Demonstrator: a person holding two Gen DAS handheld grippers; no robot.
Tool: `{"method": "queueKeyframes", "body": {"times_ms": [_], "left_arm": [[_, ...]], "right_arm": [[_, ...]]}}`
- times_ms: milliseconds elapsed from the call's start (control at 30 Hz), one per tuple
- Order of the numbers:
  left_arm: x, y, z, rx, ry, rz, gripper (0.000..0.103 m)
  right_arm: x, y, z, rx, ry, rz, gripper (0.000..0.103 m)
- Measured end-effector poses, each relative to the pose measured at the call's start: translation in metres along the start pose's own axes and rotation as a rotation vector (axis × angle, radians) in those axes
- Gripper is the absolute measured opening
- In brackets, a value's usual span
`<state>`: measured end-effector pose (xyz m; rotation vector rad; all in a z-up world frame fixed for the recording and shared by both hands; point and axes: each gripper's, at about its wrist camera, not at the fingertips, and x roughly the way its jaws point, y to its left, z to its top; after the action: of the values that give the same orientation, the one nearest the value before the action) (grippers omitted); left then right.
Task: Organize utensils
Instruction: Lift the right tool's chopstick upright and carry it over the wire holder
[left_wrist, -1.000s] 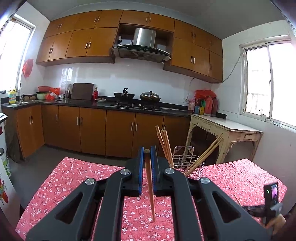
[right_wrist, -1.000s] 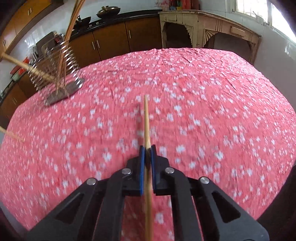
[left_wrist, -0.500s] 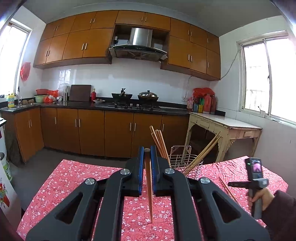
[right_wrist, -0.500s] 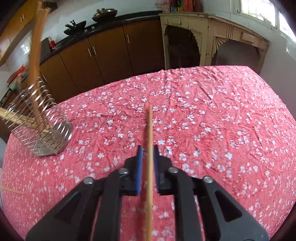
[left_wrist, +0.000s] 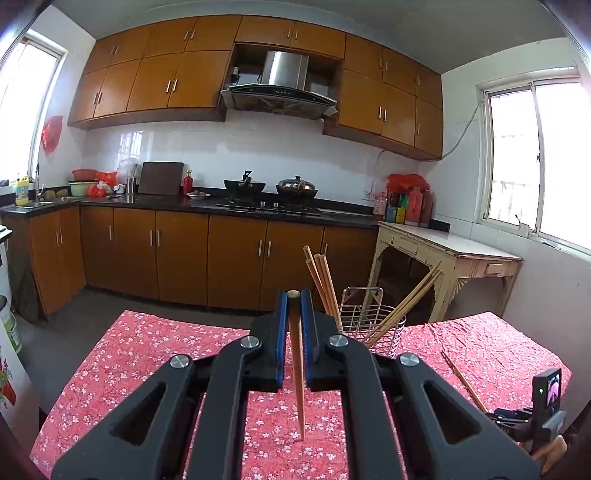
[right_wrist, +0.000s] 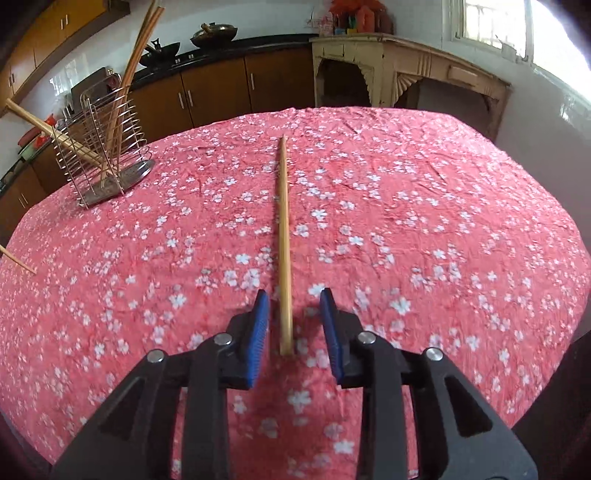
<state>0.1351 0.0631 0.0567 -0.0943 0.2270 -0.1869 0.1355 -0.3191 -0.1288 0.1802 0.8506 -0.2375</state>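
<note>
My left gripper (left_wrist: 294, 301) is shut on a wooden chopstick (left_wrist: 296, 369) that hangs tip down over the red flowered tablecloth (left_wrist: 147, 354). Behind it stands a wire utensil holder (left_wrist: 373, 325) with several chopsticks leaning out. In the right wrist view my right gripper (right_wrist: 294, 306) has its jaws opening; a light wooden chopstick (right_wrist: 283, 236) lies flat on the cloth between the blue pads, touching neither. The wire holder (right_wrist: 107, 155) stands at the far left of that view. The same loose chopstick (left_wrist: 463, 380) shows at the right of the left wrist view.
A thin chopstick tip (right_wrist: 18, 263) pokes in at the left edge of the right wrist view. A hand (left_wrist: 550, 450) with the other gripper's small screen sits at the lower right of the left view. Beyond the table are brown cabinets (left_wrist: 184, 258) and a pale side table (left_wrist: 450, 254).
The right gripper's jaws have parted and let go of the light chopstick, which now lies flat on the cloth. The right hand swung across the table. The left gripper holds still.
</note>
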Motion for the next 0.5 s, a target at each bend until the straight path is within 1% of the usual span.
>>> {"method": "queueKeyframes", "body": {"times_ms": [100,133,167,300,367,500], "left_arm": [[-0.002,-0.001,0.0,0.006,0.001,0.002,0.007],[-0.002,-0.001,0.0,0.007,0.002,0.004,0.007],[-0.002,-0.001,0.0,0.01,0.001,0.006,0.007],[-0.002,-0.004,0.0,0.025,-0.002,0.021,0.008],[-0.003,-0.006,0.0,0.027,-0.004,0.023,0.007],[-0.004,-0.01,0.001,0.033,-0.018,0.019,0.007]], "right_arm": [[-0.004,0.006,-0.008,-0.016,-0.017,-0.016,0.027],[-0.005,0.006,-0.01,-0.017,-0.024,-0.014,0.019],[-0.007,0.007,-0.013,-0.019,-0.033,-0.009,0.008],[-0.013,0.006,-0.014,-0.01,-0.06,-0.014,0.008],[-0.025,0.006,-0.009,-0.016,-0.111,-0.022,0.008],[-0.057,0.011,0.011,-0.045,-0.246,-0.039,0.007]]}}
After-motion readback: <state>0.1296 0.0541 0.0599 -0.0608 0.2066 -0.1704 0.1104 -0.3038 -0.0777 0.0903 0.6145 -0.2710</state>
